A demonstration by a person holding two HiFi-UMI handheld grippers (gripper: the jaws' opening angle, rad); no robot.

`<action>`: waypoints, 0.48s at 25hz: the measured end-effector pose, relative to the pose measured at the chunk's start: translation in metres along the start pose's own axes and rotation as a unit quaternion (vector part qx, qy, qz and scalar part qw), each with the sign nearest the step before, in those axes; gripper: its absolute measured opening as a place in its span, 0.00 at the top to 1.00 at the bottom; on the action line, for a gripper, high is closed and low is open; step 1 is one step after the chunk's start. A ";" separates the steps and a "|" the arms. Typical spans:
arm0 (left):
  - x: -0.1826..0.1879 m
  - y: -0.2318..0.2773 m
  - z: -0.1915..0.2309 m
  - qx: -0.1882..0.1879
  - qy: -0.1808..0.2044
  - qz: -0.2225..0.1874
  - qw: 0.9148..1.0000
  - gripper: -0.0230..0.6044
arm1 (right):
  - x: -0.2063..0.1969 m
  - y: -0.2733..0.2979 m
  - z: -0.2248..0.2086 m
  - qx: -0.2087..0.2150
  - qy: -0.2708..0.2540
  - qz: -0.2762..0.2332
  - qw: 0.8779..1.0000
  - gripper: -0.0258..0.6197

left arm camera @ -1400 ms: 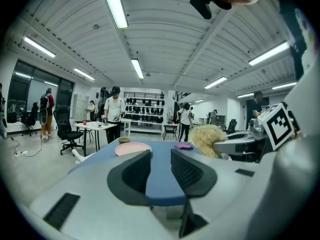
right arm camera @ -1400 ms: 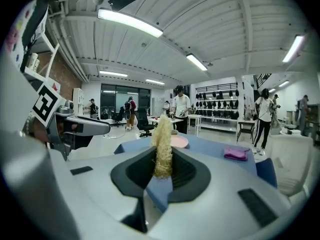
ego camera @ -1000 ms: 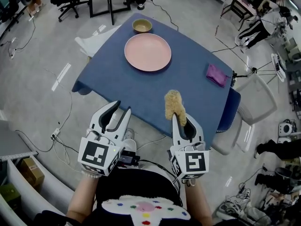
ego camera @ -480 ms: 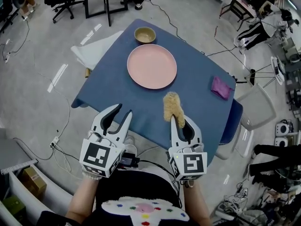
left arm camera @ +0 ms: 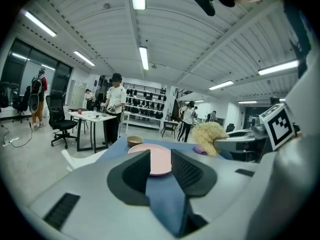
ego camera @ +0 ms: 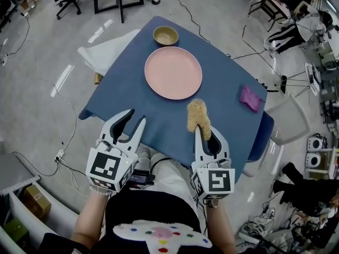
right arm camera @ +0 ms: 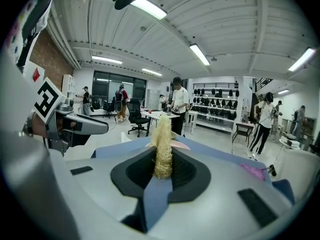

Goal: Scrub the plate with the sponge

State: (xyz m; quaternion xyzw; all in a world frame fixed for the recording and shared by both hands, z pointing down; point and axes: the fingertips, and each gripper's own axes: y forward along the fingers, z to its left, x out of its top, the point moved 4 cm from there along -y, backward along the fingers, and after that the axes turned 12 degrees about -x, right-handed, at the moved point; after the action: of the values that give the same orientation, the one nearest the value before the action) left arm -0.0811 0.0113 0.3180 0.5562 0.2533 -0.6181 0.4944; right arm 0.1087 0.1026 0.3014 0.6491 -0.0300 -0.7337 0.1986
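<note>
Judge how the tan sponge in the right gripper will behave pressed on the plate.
Probably soft: the sponge looks pinched thin between the right gripper's jaws. Likely light: it juts past them without drooping. Its loose fibres should flex against the plate.

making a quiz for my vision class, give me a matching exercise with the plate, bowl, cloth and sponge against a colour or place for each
Things:
1. plate
2. bowl
3. cloth
4. sponge

Descriptions:
A. clamped in the right hand-held gripper
B. purple, near the right edge of the table
C. pink, large and round, mid-table
D. brownish, at the far corner beyond the plate

Pairs: 1-C, 2-D, 3-B, 4-A
</note>
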 end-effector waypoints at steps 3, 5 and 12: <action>-0.001 0.003 0.002 0.002 -0.010 -0.002 1.000 0.76 | -0.002 0.006 -0.003 -0.001 -0.002 0.007 1.000 0.87; 0.000 0.006 0.004 0.005 -0.013 -0.003 1.000 0.76 | -0.001 0.013 -0.005 0.001 -0.006 0.009 1.000 0.87; -0.001 0.022 0.014 0.024 -0.007 0.016 1.000 0.76 | -0.003 0.040 -0.012 0.015 -0.014 0.018 1.000 0.87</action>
State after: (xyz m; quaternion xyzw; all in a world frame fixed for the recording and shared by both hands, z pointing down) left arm -0.0681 -0.0092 0.3274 0.5676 0.2261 -0.6200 0.4923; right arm 0.1309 0.0696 0.3148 0.6411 -0.0559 -0.7385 0.2014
